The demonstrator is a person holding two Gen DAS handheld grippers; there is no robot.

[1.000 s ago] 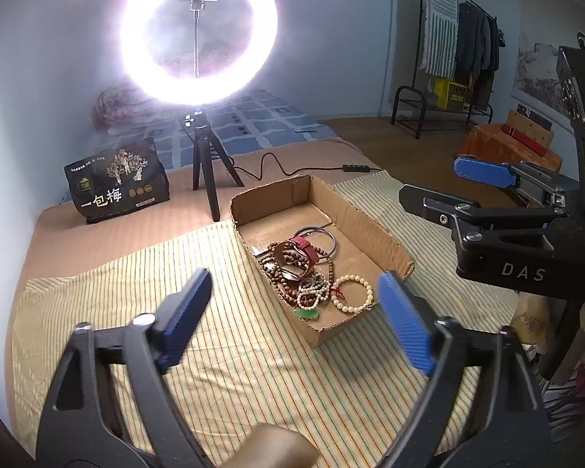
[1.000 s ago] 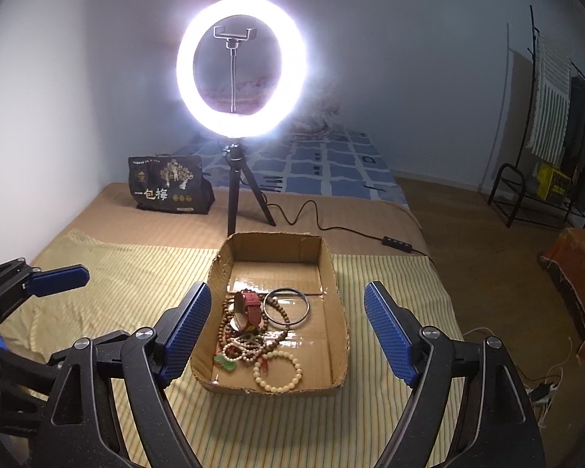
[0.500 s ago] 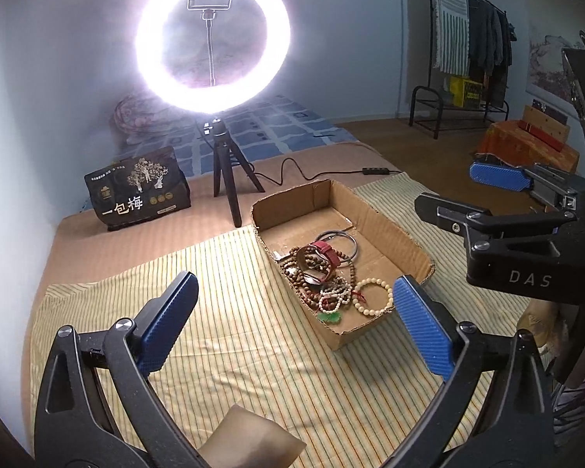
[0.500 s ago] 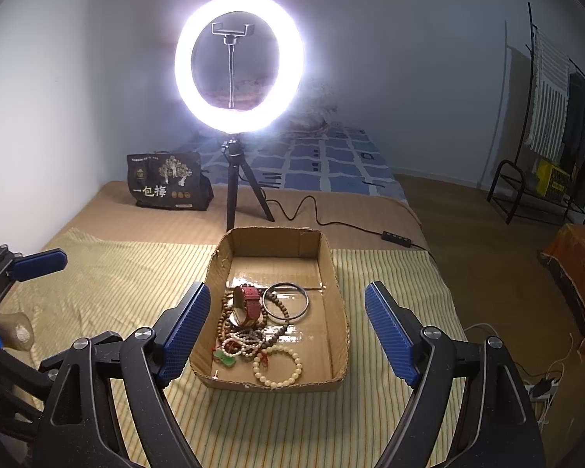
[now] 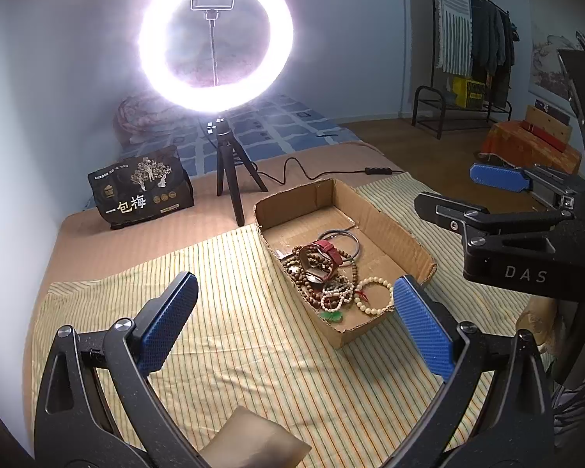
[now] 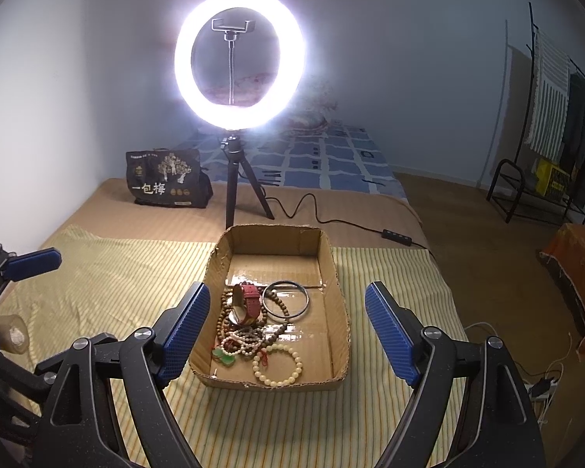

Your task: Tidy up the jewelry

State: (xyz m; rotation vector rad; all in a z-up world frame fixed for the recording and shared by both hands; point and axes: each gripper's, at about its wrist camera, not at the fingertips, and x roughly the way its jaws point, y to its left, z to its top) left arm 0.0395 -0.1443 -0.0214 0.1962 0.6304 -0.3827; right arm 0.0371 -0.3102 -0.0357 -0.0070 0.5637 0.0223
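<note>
A shallow cardboard box (image 5: 386, 226) (image 6: 337, 273) sits on the striped cloth. In it lie a red-strapped watch (image 5: 325, 251) (image 6: 249, 300), brown bead strands (image 5: 306, 273) (image 6: 230, 323), a cream bead bracelet (image 5: 372, 294) (image 6: 279, 364), a metal bangle (image 5: 341, 240) (image 6: 286, 304) and a green pendant (image 5: 331, 316) (image 6: 224, 358). My left gripper (image 5: 296, 323) is open and empty, above the cloth left of the box. My right gripper (image 6: 284, 335) is open and empty, hovering over the box's near end. Each gripper shows in the other's view.
A lit ring light on a black tripod (image 5: 230, 179) (image 6: 234, 179) stands behind the box, its cable (image 5: 304, 171) trailing right. A black printed bag (image 5: 140, 191) (image 6: 167, 183) sits at the back left. A tan object (image 5: 253, 440) (image 6: 9, 331) lies under the left gripper.
The left gripper has pulled back and shifted left, so the box sits further right in its view. The right gripper has barely moved. Both stay open.
</note>
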